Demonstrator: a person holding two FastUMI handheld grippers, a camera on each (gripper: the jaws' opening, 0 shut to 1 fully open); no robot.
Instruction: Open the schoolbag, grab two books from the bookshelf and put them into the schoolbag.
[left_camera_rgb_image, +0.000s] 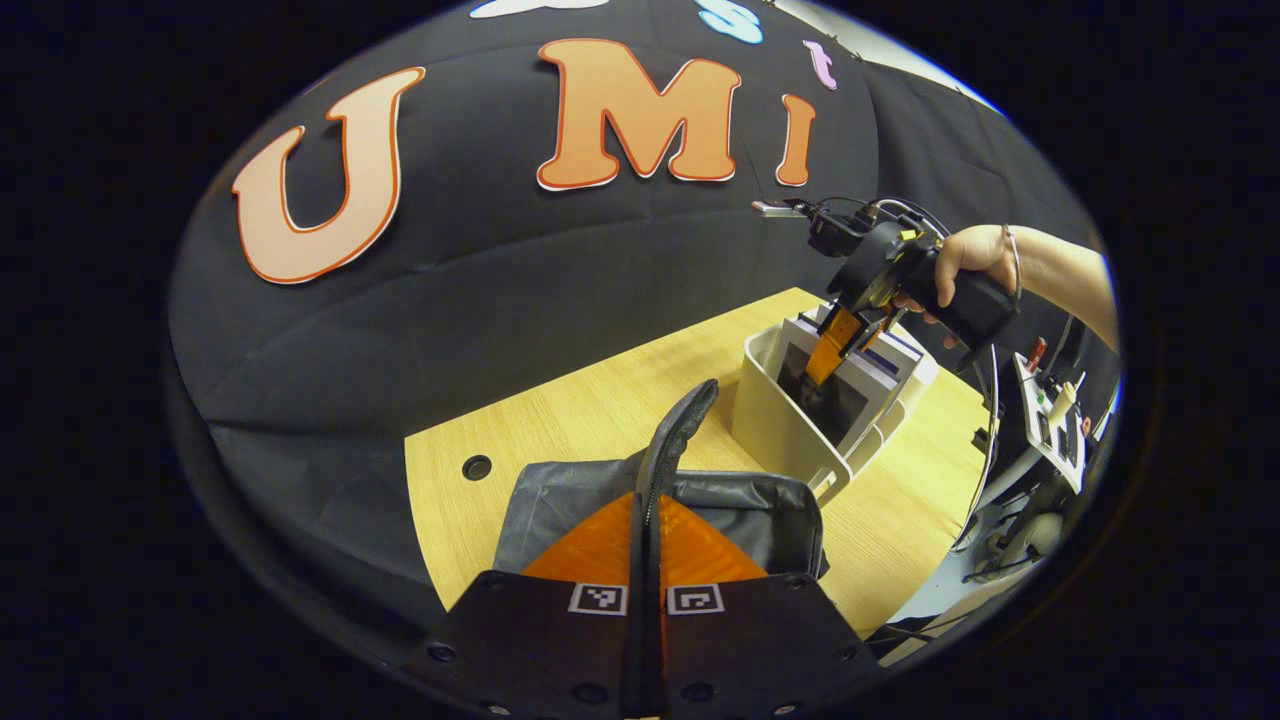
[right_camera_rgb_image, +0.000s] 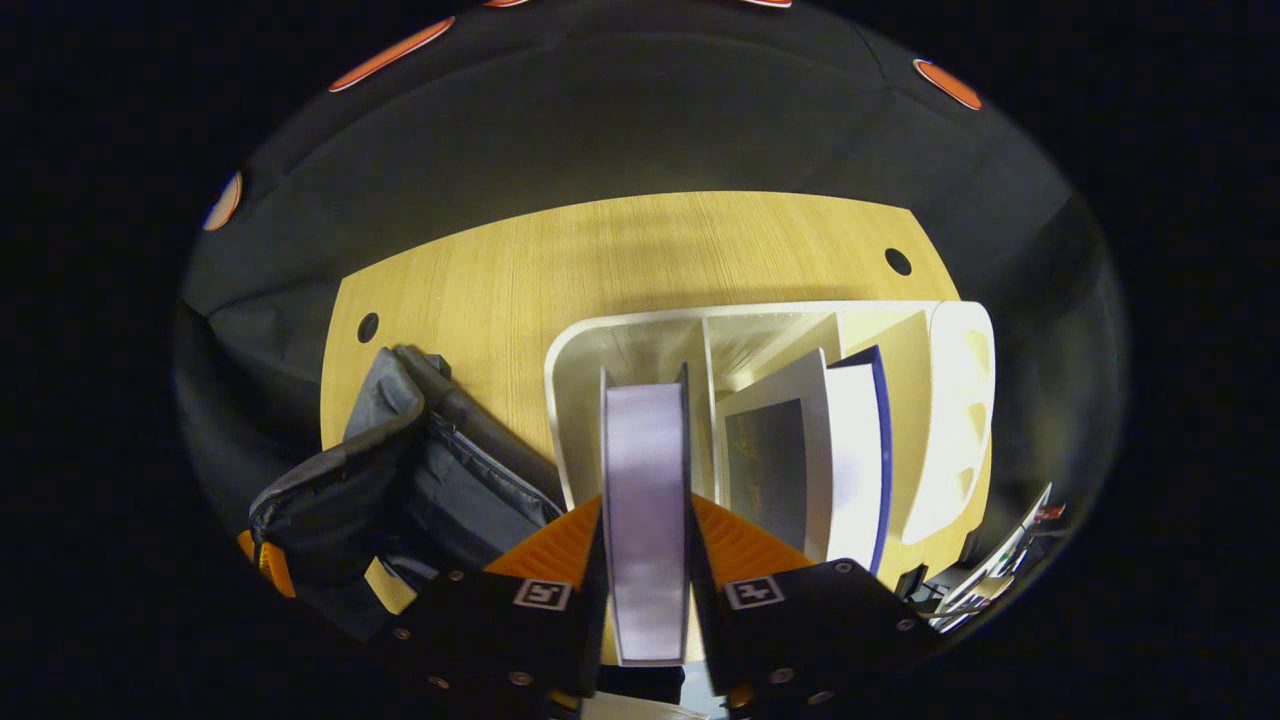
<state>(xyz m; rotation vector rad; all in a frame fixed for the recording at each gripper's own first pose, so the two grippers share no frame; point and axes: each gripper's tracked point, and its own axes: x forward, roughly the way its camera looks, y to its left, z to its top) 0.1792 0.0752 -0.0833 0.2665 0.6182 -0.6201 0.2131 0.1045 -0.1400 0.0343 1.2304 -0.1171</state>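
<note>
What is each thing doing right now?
Schoolbag: open, its flap pinched and held up.
Left gripper: shut on the flap.
Right gripper: shut on a book in the bookshelf.
Other books: standing in the bookshelf.

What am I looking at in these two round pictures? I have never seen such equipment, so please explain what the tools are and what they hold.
No robot is here: a person holds a two-finger gripper in each hand, and a fisheye camera rides on each gripper. In the left gripper view, the left gripper is closed on the black handle of the grey schoolbag, which lies on the wooden table. Farther off you see the hand with the right gripper at the white bookshelf. In the right gripper view, that right gripper squeezes an upright pale book over the bookshelf. More books stand in the next compartment, and the schoolbag lies to the side.
</note>
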